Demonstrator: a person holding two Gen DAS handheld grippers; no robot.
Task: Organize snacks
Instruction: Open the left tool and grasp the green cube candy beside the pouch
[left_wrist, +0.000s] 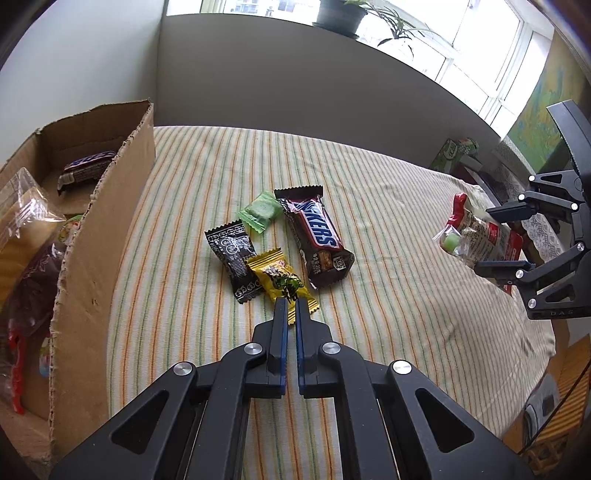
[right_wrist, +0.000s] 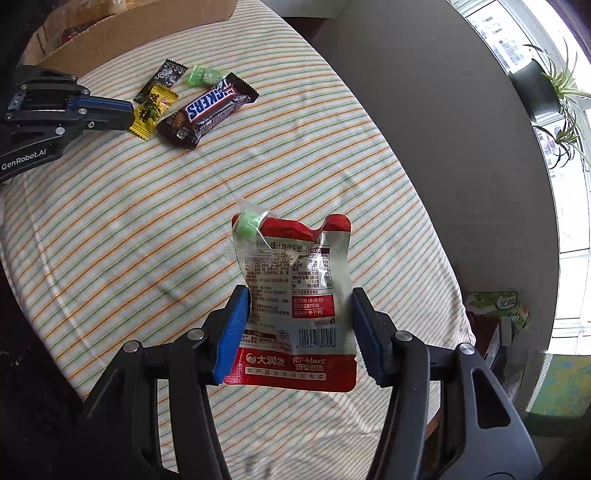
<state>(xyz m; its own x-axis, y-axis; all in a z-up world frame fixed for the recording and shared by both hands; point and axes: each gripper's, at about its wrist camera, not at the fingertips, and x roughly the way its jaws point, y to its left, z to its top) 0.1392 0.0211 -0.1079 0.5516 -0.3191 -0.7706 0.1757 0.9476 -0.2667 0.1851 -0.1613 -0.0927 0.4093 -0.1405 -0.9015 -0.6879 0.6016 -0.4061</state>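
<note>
Left hand-held gripper (left_wrist: 291, 301): jaws closed to a sliver, tips pinching the near edge of the yellow candy (left_wrist: 282, 282) on the striped worktop (left_wrist: 369, 332); whether the crimped edge is truly caught cannot be told. Right hand-held gripper (right_wrist: 299, 295): jaws about half open, pads pressed on both sides of the red pouch (right_wrist: 295, 295), held clear of the cloth; a small clear packet with a green sweet (right_wrist: 247, 223) lies against the pouch's top corner, attachment unclear. Loose on the worktop, 4 items clustered: yellow candy, black candy (left_wrist: 234, 258) touching it, green candy (left_wrist: 261, 212) just beyond, Snickers bar (left_wrist: 317, 240) beside these. Cardboard box (left_wrist: 107, 221) at the left edge, already holding 1 bar (left_wrist: 86, 170) and several bags. Risks, judged: the thin wrapper edge may slip from the left pinch on lifting; dragging it could nudge the black candy; the green sweet may drop off the pouch in transit to the box.
</note>
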